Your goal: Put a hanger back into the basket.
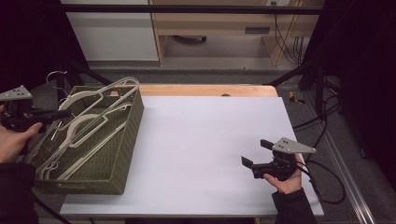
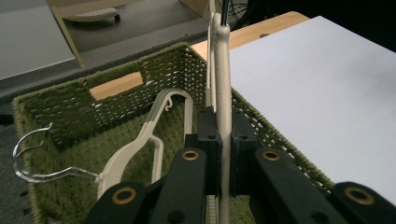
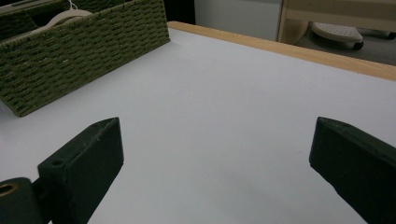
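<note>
Two fingers of the left gripper point(image 2: 223, 140) clamped on a cream hanger point(image 2: 222, 79) over the basket point(image 2: 42, 105), right gripper point(image 1: 256, 153) fingers apart.

The basket point(image 1: 122, 154) is olive green with a woven weave pattern. The hangers point(image 1: 88, 122) in it are cream white, one with a clear, glassy hook point(image 2: 28, 154). The table point(image 1: 210, 140) has a plain pale grey-white top and a light wood edge point(image 1: 205, 90). Both grippers, left point(image 2: 223, 135) and right point(image 1: 256, 153), are black with brass-coloured rivets; each carries a grey plate point(image 1: 293, 146).
</note>
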